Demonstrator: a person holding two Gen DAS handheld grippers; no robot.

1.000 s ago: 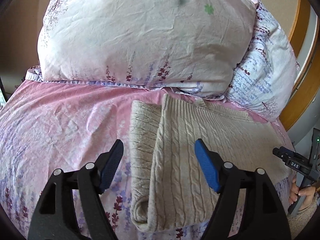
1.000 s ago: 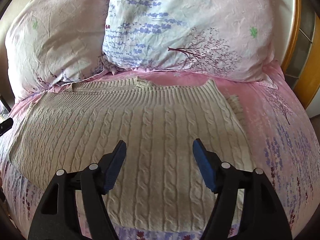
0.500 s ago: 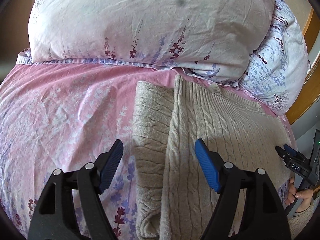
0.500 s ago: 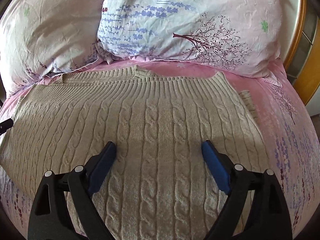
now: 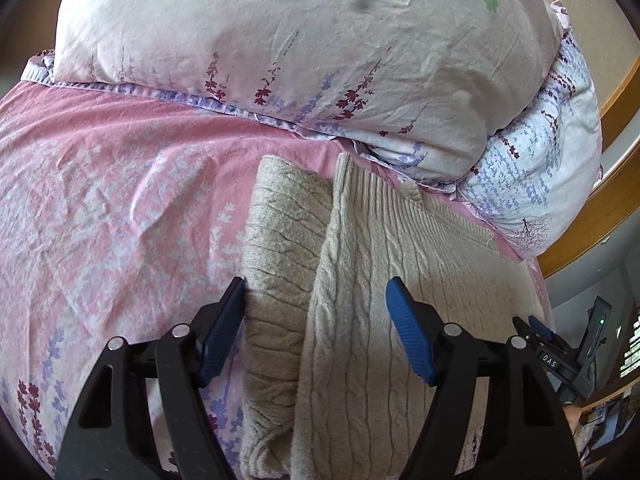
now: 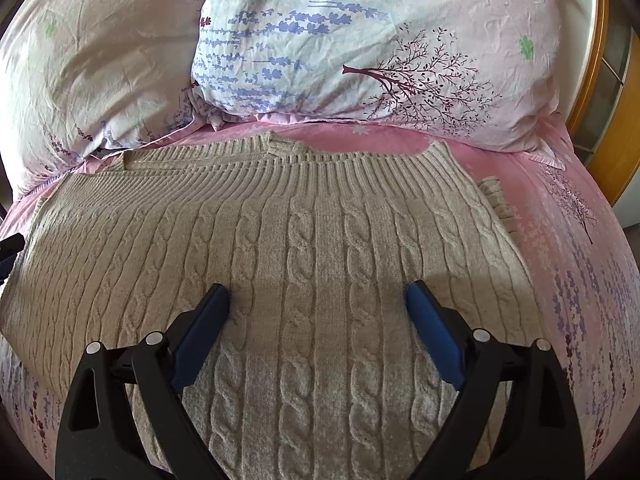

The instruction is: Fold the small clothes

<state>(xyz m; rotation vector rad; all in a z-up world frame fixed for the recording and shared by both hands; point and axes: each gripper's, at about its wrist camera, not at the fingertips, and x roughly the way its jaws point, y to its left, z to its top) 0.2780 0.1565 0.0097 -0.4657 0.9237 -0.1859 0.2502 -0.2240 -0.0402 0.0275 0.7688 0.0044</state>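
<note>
A beige cable-knit sweater (image 6: 320, 220) lies flat on the pink bedsheet (image 5: 120, 200), ribbed hem toward the pillows. Its left side is folded over, with a sleeve layer (image 5: 280, 240) showing beside the body. My left gripper (image 5: 315, 284) hangs low over that folded left edge. Its jaws are closing with the knit between them, and the pads do not press on it. My right gripper (image 6: 317, 286) stands wide open just above the middle of the sweater and holds nothing. It also shows at the right edge of the left wrist view.
Two floral pillows (image 6: 360, 60) (image 5: 280, 40) lie along the far side, close to the sweater's hem. A wooden frame (image 5: 616, 184) curves past the bed's right side. Bare pink sheet stretches left of the sweater.
The left gripper dropped closer to the sweater's folded left edge and its jaws narrowed a little. The right gripper's jaws spread wider and the sweater looms larger beneath them.
</note>
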